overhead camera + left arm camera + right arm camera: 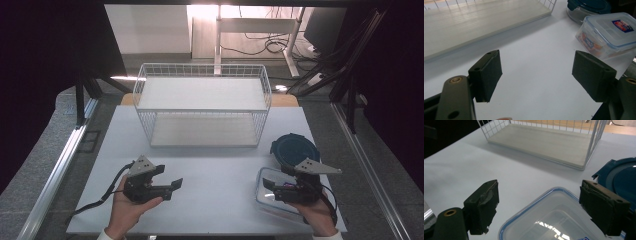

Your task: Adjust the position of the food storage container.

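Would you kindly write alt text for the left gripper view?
The left gripper's two black jaws stand open above a bare white table. Beyond them to the right sit a clear rectangular lidded container and a round container with a blue lid; a white wire shelf lies upper left.

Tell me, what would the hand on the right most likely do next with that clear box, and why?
Probably lower the right gripper a little and close on the clear box. Its jaws stand open just above the box's blue-rimmed lid, with nothing between them yet. The left gripper is also open, over bare table, so it seems to be waiting. The wire shelf behind might be where the box goes.
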Demonstrator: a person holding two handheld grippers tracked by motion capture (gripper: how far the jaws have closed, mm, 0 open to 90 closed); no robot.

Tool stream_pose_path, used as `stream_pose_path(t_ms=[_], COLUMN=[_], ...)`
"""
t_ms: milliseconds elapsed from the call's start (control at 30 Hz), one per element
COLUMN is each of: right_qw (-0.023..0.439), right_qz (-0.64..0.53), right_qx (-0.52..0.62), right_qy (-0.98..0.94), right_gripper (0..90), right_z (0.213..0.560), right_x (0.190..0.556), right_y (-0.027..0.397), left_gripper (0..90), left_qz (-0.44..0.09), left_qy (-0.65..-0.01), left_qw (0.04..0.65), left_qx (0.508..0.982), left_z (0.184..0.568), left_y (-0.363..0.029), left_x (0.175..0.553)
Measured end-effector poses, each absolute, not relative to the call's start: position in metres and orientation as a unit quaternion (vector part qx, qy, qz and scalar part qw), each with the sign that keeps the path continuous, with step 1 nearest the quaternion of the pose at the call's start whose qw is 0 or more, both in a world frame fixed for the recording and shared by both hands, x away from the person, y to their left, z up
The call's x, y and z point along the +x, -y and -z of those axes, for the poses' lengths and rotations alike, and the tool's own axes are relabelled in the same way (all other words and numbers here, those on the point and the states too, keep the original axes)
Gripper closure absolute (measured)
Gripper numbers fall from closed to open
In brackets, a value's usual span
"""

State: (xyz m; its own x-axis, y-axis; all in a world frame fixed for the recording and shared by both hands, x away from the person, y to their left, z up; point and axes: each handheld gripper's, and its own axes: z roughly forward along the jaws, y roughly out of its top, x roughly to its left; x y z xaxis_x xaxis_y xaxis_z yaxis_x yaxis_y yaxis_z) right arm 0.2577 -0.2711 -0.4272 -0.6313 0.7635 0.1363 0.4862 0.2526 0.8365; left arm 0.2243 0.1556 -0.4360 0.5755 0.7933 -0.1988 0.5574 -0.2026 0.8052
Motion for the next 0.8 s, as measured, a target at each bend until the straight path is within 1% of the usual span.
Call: stream_pose_path(t_ms=[200, 367, 433, 533, 667, 800], right_qw=[0.14, 0.14, 0.143, 0.147, 0.151, 0.146], right_qz=[-0.465, -0.46, -0.449, -0.442, -0.446, -0.44], right_qx=[0.409, 0.408, 0.405, 0.409, 0.407, 0.407], right_qy=[-0.773, -0.776, -0.783, -0.784, -0.783, -0.787], right_gripper=[16.4, 17.1, 18.4, 21.4, 25.7, 28.8], right_z=[0.427, 0.429, 0.43, 0.43, 0.426, 0.423], right_x=[0.262, 0.263, 0.265, 0.264, 0.261, 0.26], right_y=[0.274, 0.27, 0.268, 0.268, 0.27, 0.277], left_gripper=[21.1, 20.1, 19.7, 19.6, 19.7, 19.7], left_qz=[-0.137, -0.128, -0.131, -0.126, -0.133, -0.131], left_qy=[-0.442, -0.445, -0.451, -0.457, -0.455, -0.459], left_qw=[0.443, 0.438, 0.424, 0.424, 0.428, 0.426], left_qx=[0.768, 0.771, 0.774, 0.772, 0.769, 0.768], left_z=[0.438, 0.445, 0.452, 0.453, 0.449, 0.449], left_y=[-0.156, -0.159, -0.162, -0.164, -0.168, -0.168], left_x=[0.225, 0.225, 0.226, 0.225, 0.223, 0.227])
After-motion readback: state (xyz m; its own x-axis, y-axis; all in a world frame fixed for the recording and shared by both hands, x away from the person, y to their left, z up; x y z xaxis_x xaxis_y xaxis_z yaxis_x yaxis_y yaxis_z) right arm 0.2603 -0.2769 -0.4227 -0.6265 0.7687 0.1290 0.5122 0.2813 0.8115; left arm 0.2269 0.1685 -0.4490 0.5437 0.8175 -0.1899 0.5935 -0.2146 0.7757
